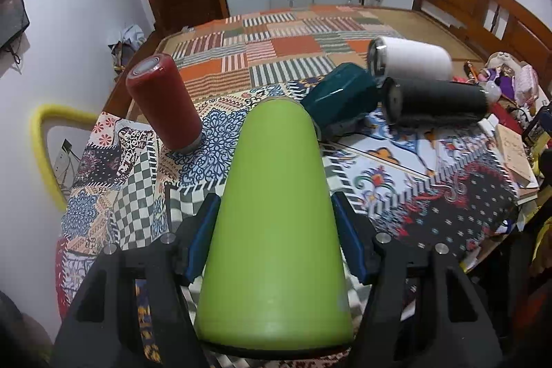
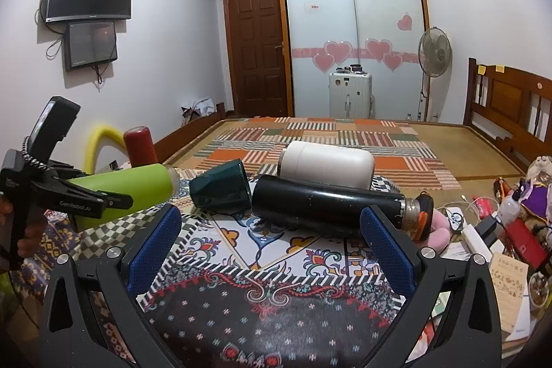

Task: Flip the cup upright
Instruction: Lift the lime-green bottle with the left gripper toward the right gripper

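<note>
Lime-green cup (image 1: 274, 212); patchwork-patterned cloth (image 1: 414, 181)

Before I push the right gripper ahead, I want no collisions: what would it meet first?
Probably the black bottle, lying on its side across the line of the open right gripper; depth is uncertain.

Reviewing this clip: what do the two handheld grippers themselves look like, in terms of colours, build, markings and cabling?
Both are matte black plastic frames with triangular cut-outs and silver screw heads. The left gripper and right gripper each carry two fingers faced with blue textured pads. Seen from the right wrist view, the left unit has white "GenRobot.AI" lettering, a coiled black cable and a small boxy module on top. No sleeves are visible.
</note>
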Motion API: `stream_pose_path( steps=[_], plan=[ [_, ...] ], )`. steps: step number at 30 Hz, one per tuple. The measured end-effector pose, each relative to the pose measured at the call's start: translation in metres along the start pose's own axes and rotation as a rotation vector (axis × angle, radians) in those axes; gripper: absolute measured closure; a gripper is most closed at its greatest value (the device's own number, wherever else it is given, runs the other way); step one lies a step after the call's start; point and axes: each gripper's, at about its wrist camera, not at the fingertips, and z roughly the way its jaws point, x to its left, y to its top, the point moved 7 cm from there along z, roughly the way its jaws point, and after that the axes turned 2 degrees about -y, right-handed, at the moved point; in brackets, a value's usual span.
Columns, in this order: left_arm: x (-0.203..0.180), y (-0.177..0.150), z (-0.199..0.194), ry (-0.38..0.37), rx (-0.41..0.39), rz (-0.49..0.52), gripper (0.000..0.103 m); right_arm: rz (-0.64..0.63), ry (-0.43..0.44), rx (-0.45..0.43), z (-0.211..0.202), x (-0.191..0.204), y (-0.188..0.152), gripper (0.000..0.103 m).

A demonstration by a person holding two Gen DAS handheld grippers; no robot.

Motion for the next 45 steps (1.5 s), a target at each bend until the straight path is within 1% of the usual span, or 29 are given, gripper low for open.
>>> stream_pose_path(
  steps=[4,9,12,15,22,26,30,34,36,38,41,45],
  plan=[
    [-0.021,-0.009,-0.018,-0.001,-0.034,0.034,0.039,-0.003,-0.005,-0.012,-0.014,0.001,0.001,0.0],
    [-0.055,-0.017,-0.025,-0.06,-0.042,0.074,0.039,-0.006,-0.014,-0.02,-0.028,0.001,0.0,0.0],
    [-0.079,-0.021,-0.021,-0.086,-0.043,0.11,0.039,-0.013,-0.022,-0.024,-0.035,0.001,-0.001,0.0],
    [-0.101,-0.025,-0.012,-0.128,-0.03,0.122,0.039,-0.014,-0.031,-0.026,-0.04,-0.003,-0.003,0.0],
    [-0.132,-0.021,0.009,-0.173,-0.018,0.149,0.039,-0.013,-0.059,-0.014,-0.042,-0.012,-0.007,0.0],
    [-0.14,-0.018,0.02,-0.161,-0.02,0.164,0.039,0.0,-0.064,-0.003,-0.037,-0.019,-0.011,0.0],
    [-0.14,-0.019,0.023,-0.16,-0.028,0.168,0.039,-0.005,-0.068,0.01,-0.03,-0.021,-0.014,0.0],
    [-0.138,-0.026,0.032,-0.197,0.032,0.155,0.038,-0.013,-0.07,0.026,-0.022,-0.02,-0.016,0.0],
    [-0.136,-0.026,0.027,-0.205,0.008,0.151,0.039,-0.016,-0.068,0.033,-0.019,-0.019,-0.017,0.0],
    [-0.136,-0.024,0.019,-0.204,-0.013,0.164,0.036,-0.02,-0.071,0.037,-0.015,-0.017,-0.017,0.0],
    [-0.132,-0.024,0.007,-0.213,-0.042,0.169,0.035,-0.032,-0.072,0.045,-0.01,-0.013,-0.016,0.0],
    [-0.108,-0.021,-0.011,-0.199,-0.096,0.122,0.034,-0.048,-0.064,0.058,-0.002,-0.006,-0.013,0.0]
  ],
)
